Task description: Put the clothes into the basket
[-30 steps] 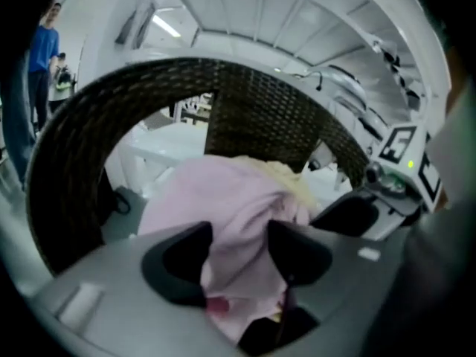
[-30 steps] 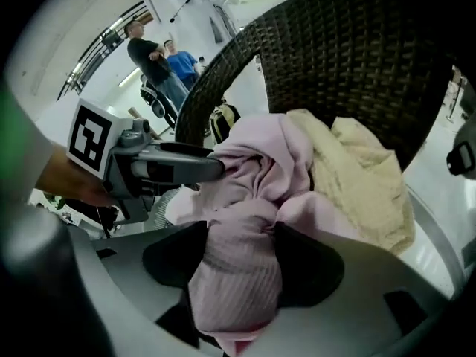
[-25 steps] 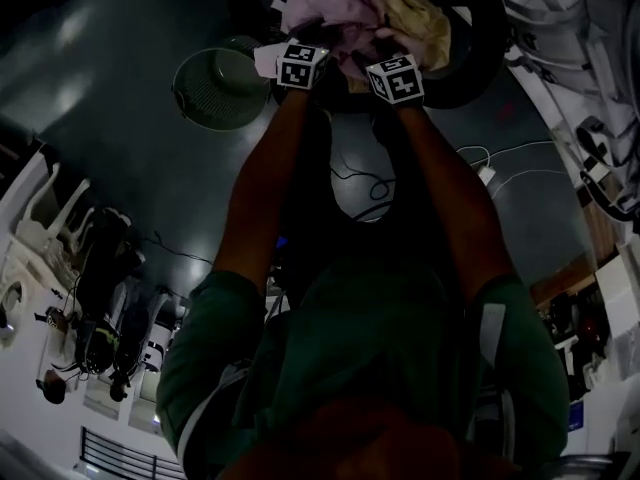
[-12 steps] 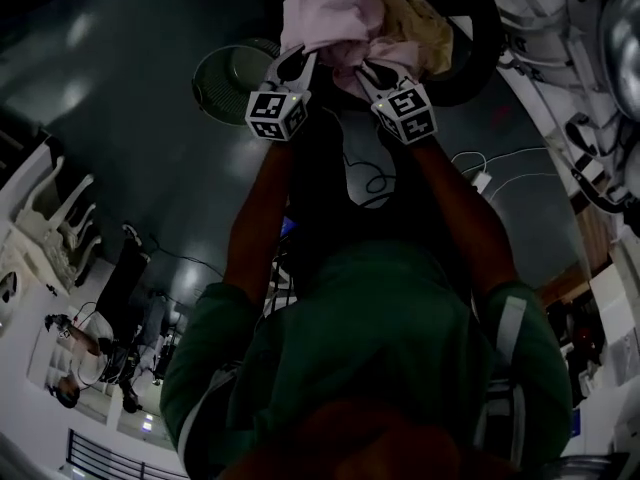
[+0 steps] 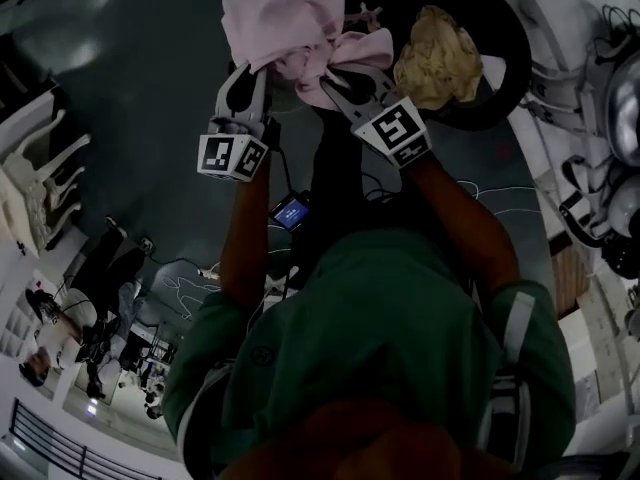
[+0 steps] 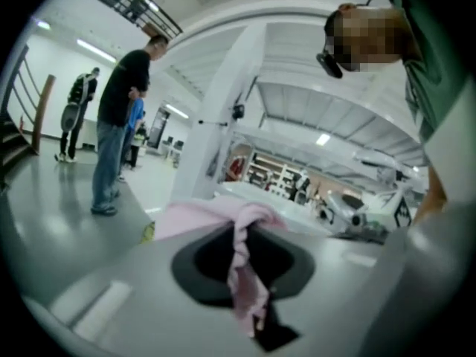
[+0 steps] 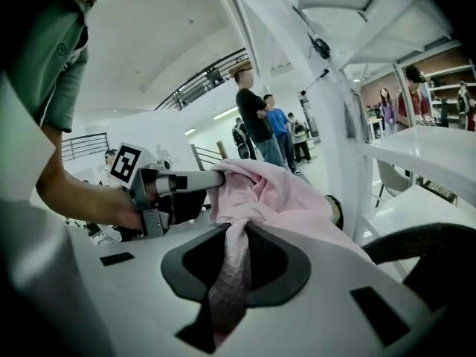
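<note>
Pink garment [image 5: 290, 33]: held in the air at 12 o'clock of the head view, bunched, strung between both grippers.

- left gripper [image 5: 250, 71]: jaws have just been closing and are now nearly together on a thin twisted fold of the pink cloth.
- right gripper [image 5: 336, 80]: jaws have also just been closing and now pinch a narrow rope of the same cloth.
- Orientation: the long axis runs roughly 9 to 3 o'clock, from one pair of jaws to the other. The loose bulk is heaped toward 11 o'clock above the left gripper, and a small tail points to 1 o'clock. In the right gripper view the cloth stretches away toward 10 o'clock, to the other gripper.
- beige garment [image 5: 435, 58]: lies in the black tub [image 5: 500, 108] at 2 o'clock, just beside the pink one. I cannot tell whether they touch.
- basket: in no view.

Risks, as I judge them:
1. Each grip holds only a thin fold, so a pull of the grippers apart could slide the cloth out of one pair of jaws.
2. The hanging bulk could snag the tub rim or drag the beige piece out onto the floor [image 5: 140, 88].
3. With the basket unseen, a blind carry could miss it.
</note>
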Demonstrator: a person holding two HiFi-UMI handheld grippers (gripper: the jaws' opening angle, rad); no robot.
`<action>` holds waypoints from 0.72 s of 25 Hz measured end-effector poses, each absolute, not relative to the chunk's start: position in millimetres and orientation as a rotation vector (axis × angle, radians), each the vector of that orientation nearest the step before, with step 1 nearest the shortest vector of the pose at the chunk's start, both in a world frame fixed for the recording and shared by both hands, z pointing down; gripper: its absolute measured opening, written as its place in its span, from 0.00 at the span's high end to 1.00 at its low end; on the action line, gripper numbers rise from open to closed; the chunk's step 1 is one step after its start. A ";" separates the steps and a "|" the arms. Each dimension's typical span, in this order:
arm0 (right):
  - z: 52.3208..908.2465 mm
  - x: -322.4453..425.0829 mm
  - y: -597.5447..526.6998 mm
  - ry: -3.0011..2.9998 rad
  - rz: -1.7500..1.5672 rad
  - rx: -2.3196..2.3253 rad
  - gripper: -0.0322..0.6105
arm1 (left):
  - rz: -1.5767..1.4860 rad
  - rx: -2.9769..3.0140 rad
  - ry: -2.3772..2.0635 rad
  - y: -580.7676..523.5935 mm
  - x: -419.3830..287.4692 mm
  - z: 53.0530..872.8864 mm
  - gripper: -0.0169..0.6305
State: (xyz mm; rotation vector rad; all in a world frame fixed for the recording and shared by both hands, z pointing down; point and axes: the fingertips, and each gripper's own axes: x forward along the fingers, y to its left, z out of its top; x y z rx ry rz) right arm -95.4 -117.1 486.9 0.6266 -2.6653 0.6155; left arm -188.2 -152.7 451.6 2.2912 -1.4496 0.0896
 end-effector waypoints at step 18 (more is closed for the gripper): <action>466.1 -303.5 -54.6 -2.706 0.570 0.180 0.86 | -0.024 2.042 -1.701 -71.1 -390.1 420.3 0.92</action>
